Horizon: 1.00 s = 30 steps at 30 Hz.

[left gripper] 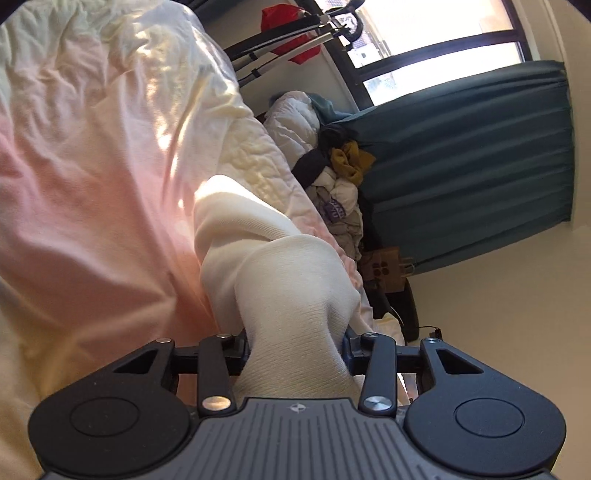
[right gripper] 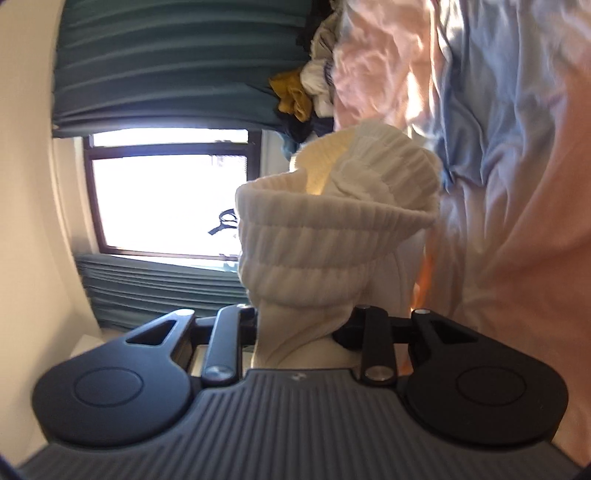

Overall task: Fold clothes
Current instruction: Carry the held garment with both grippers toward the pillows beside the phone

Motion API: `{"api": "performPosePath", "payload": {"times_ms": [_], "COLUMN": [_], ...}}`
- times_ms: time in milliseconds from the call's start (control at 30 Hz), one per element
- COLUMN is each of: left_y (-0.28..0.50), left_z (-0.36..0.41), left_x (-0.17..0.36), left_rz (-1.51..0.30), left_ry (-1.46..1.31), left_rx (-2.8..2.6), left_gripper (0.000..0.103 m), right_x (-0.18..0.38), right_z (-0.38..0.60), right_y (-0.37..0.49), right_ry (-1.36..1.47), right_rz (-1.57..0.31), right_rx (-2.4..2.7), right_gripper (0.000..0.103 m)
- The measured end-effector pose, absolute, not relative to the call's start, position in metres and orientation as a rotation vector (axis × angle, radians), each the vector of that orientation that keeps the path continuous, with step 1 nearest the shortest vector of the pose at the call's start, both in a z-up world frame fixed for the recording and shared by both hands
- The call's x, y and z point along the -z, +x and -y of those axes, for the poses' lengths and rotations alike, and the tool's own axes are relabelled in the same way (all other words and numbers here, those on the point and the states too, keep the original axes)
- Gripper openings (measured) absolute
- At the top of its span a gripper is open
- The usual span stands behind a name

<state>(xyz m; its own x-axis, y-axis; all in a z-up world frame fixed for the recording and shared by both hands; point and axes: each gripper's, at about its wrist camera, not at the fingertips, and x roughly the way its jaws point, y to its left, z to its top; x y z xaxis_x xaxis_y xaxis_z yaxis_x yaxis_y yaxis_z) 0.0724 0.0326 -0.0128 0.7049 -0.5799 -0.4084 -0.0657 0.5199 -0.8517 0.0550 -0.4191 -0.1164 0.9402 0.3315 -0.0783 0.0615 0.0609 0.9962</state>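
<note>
A cream-white knit garment (left gripper: pixel 291 288) fills the space between the fingers of my left gripper (left gripper: pixel 295 350), which is shut on it; the cloth hides the fingertips. The same white garment, here its ribbed cuff or hem (right gripper: pixel 332 236), bunches up out of my right gripper (right gripper: pixel 303 332), which is also shut on it. Both views are rolled sideways. The garment is held just above a bed with a pink, cream and pale blue sheet (left gripper: pixel 92 184), which also shows in the right wrist view (right gripper: pixel 498 184).
A pile of other clothes (left gripper: pixel 340 177), with a mustard piece, lies at the bed's far end; it also shows in the right wrist view (right gripper: pixel 306 92). Teal curtains (left gripper: pixel 469 166) and a bright window (right gripper: pixel 166 199) stand behind. A red item hangs on a rack (left gripper: pixel 284 33).
</note>
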Motion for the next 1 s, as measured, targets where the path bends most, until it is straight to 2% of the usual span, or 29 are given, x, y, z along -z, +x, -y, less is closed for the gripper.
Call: {"api": "performPosePath", "payload": {"times_ms": [467, 700, 1000], "left_y": [0.022, 0.01, -0.014], "left_z": [0.163, 0.311, 0.506], "left_x": [-0.073, -0.072, -0.026], "left_rz": [-0.72, -0.791, -0.943], "left_ry": [-0.881, -0.83, -0.727], "left_rx": [0.639, 0.85, 1.104], "left_gripper": [0.043, 0.043, 0.043], "right_x": [0.043, 0.03, 0.056], "right_z": [0.565, 0.661, 0.754], "right_y": [-0.06, -0.14, -0.258], "right_ry": [1.464, 1.418, 1.377], "right_rz": [-0.047, 0.123, 0.34], "right_rx": [-0.16, -0.032, 0.223], "right_gripper": [0.033, 0.033, 0.033]}}
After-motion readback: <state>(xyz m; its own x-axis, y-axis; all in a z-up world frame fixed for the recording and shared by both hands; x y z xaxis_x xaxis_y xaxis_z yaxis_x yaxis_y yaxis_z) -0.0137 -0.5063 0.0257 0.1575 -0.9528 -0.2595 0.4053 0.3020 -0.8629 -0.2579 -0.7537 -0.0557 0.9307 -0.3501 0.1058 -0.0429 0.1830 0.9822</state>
